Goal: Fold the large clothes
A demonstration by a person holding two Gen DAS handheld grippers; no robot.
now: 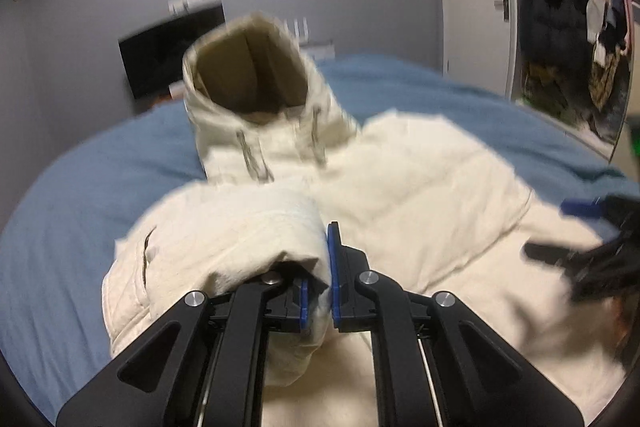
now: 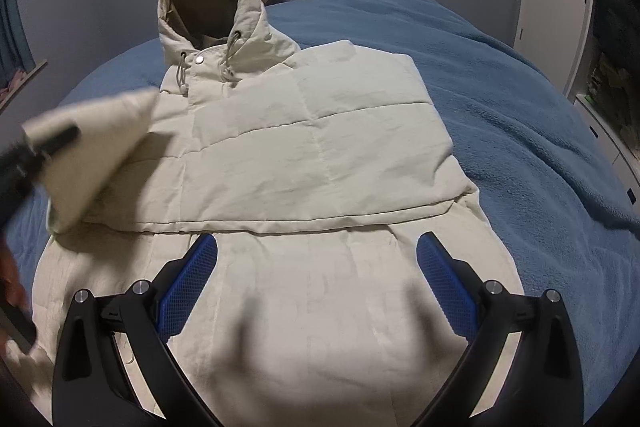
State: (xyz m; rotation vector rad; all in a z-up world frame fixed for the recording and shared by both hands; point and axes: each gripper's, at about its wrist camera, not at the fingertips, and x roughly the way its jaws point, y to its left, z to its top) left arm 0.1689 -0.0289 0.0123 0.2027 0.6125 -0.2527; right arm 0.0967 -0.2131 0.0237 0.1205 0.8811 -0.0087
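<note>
Because the left gripper (image 1: 320,291) is clamping its jaws tight on the cuff of a sleeve (image 1: 256,227), that sleeve is lifting over the coat's chest, apparently to be folded inward. In the right wrist view the right gripper (image 2: 316,283) is hanging with its jaws spread wide and holding nothing, hovering over the coat's (image 2: 304,147) lower half, seemingly free to press or smooth. The other sleeve is already lying across the chest. Farther off, the hood (image 2: 212,3) is sitting up at twelve o'clock on the blue blanket (image 2: 500,87).
</note>
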